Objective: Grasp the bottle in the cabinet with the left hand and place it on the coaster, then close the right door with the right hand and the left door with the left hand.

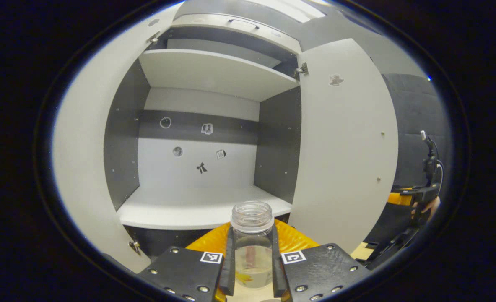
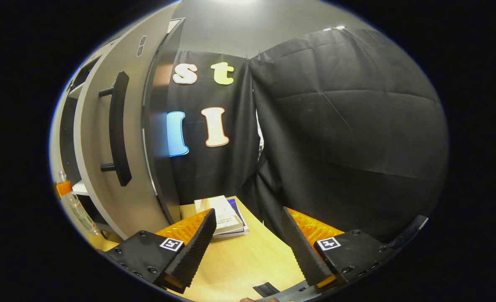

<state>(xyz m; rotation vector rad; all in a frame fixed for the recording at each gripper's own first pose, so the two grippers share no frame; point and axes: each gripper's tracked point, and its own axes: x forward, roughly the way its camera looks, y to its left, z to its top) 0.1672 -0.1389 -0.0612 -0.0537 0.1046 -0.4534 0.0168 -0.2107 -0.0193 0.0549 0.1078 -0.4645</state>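
Left gripper [image 1: 253, 268] clamped on the clear bottle [image 1: 252, 247], both fingers pressing its sides, upright and capless, held out in front of the open cabinet [image 1: 197, 209] between left door [image 1: 84, 167] and right door [image 1: 340, 159], above something orange. Further right, in the right gripper view: right door's black handle [image 2: 117, 126] at the left, books [image 2: 224, 220] lying on the wooden table [image 2: 239, 260]. Right gripper [image 2: 248, 247] spread wide, holding nothing, just above that table.
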